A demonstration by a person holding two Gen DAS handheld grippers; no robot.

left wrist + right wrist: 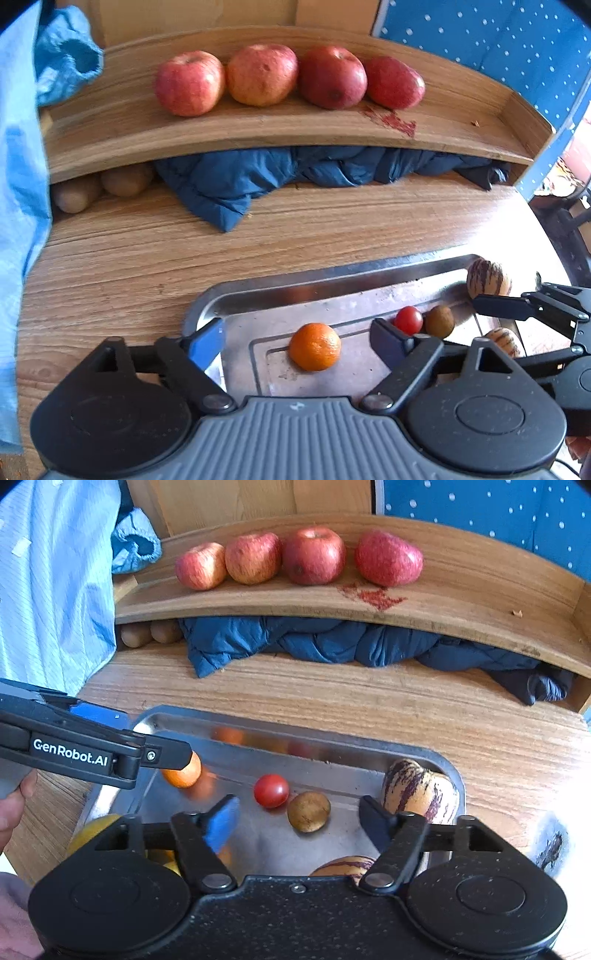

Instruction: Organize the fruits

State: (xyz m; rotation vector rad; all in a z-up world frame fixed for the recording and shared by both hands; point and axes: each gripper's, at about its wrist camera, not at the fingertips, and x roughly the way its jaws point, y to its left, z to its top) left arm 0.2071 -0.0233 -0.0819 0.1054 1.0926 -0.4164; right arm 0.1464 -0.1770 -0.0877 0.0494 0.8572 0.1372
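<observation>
A crumpled dark blue quilted cloth [258, 181] lies stuffed under the raised wooden shelf, spilling onto the wood-grain tabletop [129, 251] near its back edge. A pale blue striped fabric [55, 583] hangs along the table's left edge. A blue white-dotted panel [498, 513] stands behind the back right corner.

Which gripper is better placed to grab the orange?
Left, probably. The left gripper is open with the orange right between its fingers. The right gripper, also open, faces the tomato instead, farther along the tray.
</observation>
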